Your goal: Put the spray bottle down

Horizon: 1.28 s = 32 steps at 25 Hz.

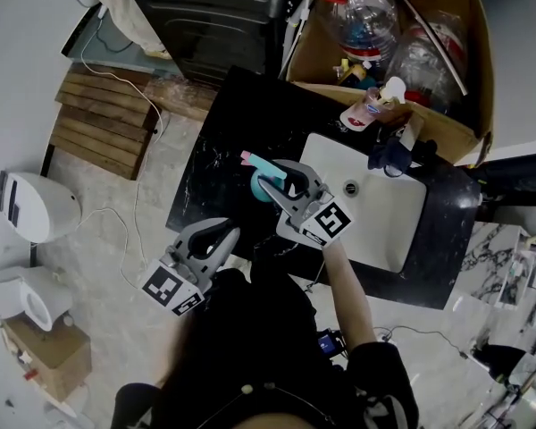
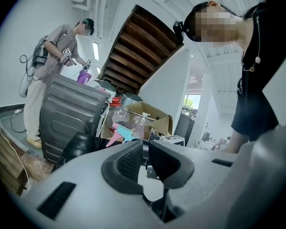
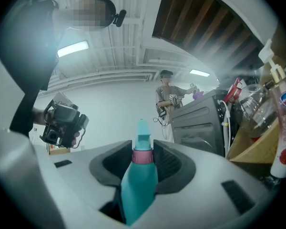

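A teal spray bottle (image 1: 260,187) with a pink collar and trigger stands upright between the pads of my right gripper (image 1: 272,180), which is shut on its neck and body. It is over the left part of the black countertop (image 1: 216,155), just left of the white sink (image 1: 384,232); I cannot tell whether its base touches. In the right gripper view the bottle (image 3: 139,180) fills the gap between the jaws of the right gripper (image 3: 143,162). My left gripper (image 1: 220,239) hangs lower left, off the counter's front edge, shut and empty. In the left gripper view its pads (image 2: 129,162) nearly meet, with the bottle (image 2: 122,133) beyond them.
A dark faucet (image 1: 393,155) stands at the sink's back edge. A cardboard box (image 1: 456,79) with plastic bottles sits behind the counter, a dark grey machine (image 1: 214,16) to its left. A wooden pallet (image 1: 103,123) and a white appliance (image 1: 34,206) lie on the floor at left.
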Available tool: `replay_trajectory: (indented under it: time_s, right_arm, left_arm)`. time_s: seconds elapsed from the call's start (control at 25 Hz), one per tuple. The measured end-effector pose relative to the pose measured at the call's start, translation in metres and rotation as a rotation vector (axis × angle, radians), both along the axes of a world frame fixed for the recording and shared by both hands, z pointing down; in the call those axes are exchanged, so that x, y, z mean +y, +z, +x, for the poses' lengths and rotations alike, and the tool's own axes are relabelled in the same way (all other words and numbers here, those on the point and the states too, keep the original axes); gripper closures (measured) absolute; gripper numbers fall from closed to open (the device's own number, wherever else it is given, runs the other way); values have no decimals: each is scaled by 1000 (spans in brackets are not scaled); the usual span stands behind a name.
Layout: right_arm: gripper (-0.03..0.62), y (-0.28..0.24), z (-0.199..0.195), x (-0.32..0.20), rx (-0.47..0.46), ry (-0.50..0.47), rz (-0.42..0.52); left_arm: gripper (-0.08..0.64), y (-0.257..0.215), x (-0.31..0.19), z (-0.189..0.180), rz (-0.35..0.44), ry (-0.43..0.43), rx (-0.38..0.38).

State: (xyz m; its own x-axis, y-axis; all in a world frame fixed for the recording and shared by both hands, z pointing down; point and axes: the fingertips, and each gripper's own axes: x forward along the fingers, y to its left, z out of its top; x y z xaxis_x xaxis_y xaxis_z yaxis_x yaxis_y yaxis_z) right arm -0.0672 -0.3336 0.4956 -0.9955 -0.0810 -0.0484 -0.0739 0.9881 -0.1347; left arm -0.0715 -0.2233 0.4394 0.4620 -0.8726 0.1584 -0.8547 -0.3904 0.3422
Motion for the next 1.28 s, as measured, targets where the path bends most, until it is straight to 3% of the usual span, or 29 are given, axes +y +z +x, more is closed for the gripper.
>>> replay_trajectory:
  time_s: [0.2,0.32,0.64,0.84,0.96,1.0,1.28]
  right_arm:
    - [438,6,10,6,35,-6,-20]
    - [382,10,12,14,63,-21,-22]
    - [373,-6,35,15,32,31,-43]
    - [416,-28,74,16,2,186,-27]
    - [566,-42,98,19,-8,330,-10]
    - [589,-48,105,23,-13,373,-7]
    - [589,-73,134,63,76,629,37]
  left_arm:
    - [520,0,-3,9,5,28,10]
    - [520,0,-2,13,6,39,12]
    - [520,0,1,17,9,47,7]
    - [520,0,3,16,30,54,4]
    - [520,-5,5,15,71,90,1]
    - [520,-8,7,16,88,110,1]
    - [520,-22,3,23,156,207,6]
